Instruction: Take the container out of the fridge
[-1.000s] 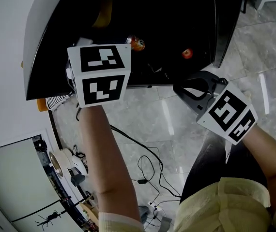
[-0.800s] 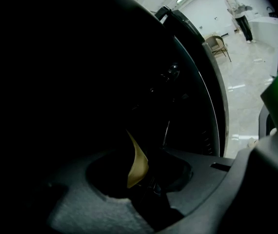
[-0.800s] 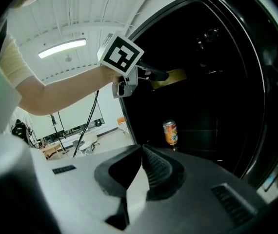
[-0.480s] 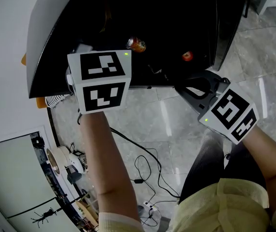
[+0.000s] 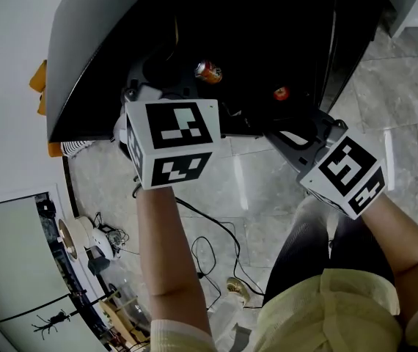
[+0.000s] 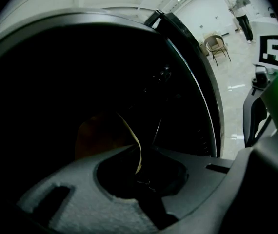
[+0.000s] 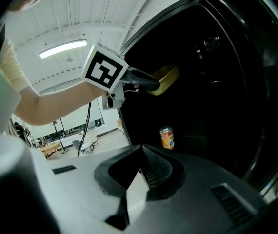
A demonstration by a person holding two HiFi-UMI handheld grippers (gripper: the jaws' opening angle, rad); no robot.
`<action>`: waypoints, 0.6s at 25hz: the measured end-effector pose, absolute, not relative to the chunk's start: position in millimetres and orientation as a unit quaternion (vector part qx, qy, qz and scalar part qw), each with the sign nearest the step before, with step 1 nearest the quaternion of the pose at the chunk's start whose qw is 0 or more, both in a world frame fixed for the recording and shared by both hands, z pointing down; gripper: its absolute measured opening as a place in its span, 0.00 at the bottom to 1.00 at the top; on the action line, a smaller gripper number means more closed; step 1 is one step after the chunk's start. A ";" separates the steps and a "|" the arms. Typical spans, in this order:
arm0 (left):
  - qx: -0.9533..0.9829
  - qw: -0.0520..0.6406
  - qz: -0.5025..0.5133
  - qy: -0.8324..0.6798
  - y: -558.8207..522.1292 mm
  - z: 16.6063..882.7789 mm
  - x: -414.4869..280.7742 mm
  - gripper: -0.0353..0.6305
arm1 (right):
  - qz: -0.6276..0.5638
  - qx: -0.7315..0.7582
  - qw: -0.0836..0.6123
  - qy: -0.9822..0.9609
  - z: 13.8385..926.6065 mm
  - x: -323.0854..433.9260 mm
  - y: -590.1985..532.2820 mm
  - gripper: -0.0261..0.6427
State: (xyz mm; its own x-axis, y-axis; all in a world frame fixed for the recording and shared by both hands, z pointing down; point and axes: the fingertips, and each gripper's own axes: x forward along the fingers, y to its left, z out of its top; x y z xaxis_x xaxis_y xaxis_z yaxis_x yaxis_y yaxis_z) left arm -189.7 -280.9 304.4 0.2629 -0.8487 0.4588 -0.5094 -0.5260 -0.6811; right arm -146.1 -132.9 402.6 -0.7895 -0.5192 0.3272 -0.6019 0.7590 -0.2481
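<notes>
Left gripper (image 6: 139,168) clamped on yellow container (image 7: 164,78) rim, upper centre, inside fridge (image 5: 77,57). Right gripper (image 7: 140,174) closed, empty. Withdrawal pending.

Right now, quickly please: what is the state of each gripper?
Left gripper: shut on the thin edge of the yellow container.
Right gripper: shut, with nothing between its jaws.
</notes>
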 end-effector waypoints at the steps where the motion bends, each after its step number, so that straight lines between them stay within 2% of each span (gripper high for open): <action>1: -0.771 0.199 -0.410 0.445 -278.0 304.5 -189.9 0.10 | 0.171 0.302 0.120 -0.930 401.3 -144.7 -134.8 0.08; 15: -0.789 0.163 -0.390 0.446 -232.7 324.7 -180.1 0.10 | 0.162 0.315 0.123 -0.927 382.0 -133.9 -156.0 0.08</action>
State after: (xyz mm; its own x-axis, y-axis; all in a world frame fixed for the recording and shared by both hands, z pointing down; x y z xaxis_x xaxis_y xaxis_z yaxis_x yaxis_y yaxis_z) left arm -180.1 -232.7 324.7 0.2969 -0.8314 0.4698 -0.5766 -0.5482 -0.6057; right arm -133.9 -156.0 382.0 -0.7714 -0.5435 0.3309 -0.6236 0.7491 -0.2233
